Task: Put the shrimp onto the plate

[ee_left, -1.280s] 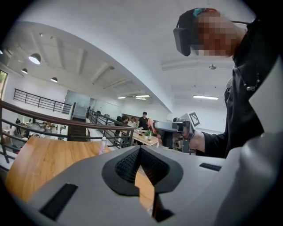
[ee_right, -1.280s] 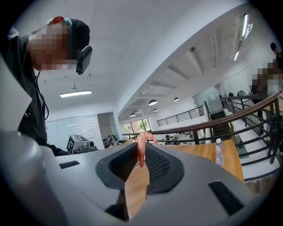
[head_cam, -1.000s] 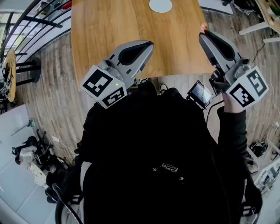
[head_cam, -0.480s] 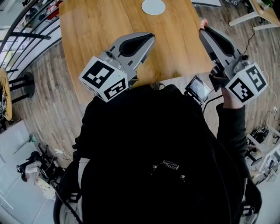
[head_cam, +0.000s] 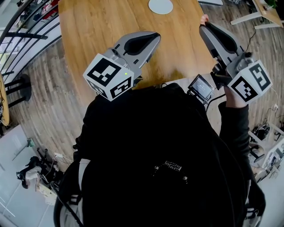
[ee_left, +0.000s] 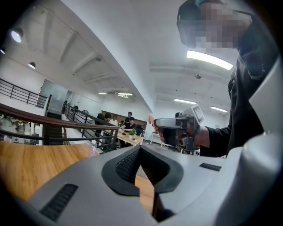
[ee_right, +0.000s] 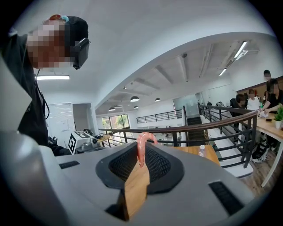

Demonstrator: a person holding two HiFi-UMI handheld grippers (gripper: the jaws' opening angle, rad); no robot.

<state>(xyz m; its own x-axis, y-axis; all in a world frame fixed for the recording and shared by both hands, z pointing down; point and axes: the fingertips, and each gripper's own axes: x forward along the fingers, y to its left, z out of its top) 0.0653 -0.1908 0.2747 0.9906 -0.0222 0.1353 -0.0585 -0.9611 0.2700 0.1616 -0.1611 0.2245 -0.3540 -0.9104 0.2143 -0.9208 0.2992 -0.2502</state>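
A pink curled shrimp (ee_right: 142,147) sticks up between the pads of my right gripper (ee_right: 142,153), which is shut on it. From the head view that gripper (head_cam: 203,26) hangs over the right edge of the wooden table (head_cam: 102,31), with the shrimp (head_cam: 204,18) at its tip. A small white plate (head_cam: 160,5) lies at the table's far side, ahead and left of the shrimp. My left gripper (head_cam: 155,35) hovers over the table's near part, its jaws meeting at the tips (ee_left: 140,149) with nothing between them.
A black railing (head_cam: 26,26) runs along the left of the table. A small screen device (head_cam: 202,87) sits by the person's chest, near the table's front edge. A water bottle (ee_right: 202,150) stands on the table. Several people sit at a distant table (ee_left: 126,128).
Both grippers have moved forward over the table toward the plate. The right one still carries the shrimp, and neither pair of jaws has changed.
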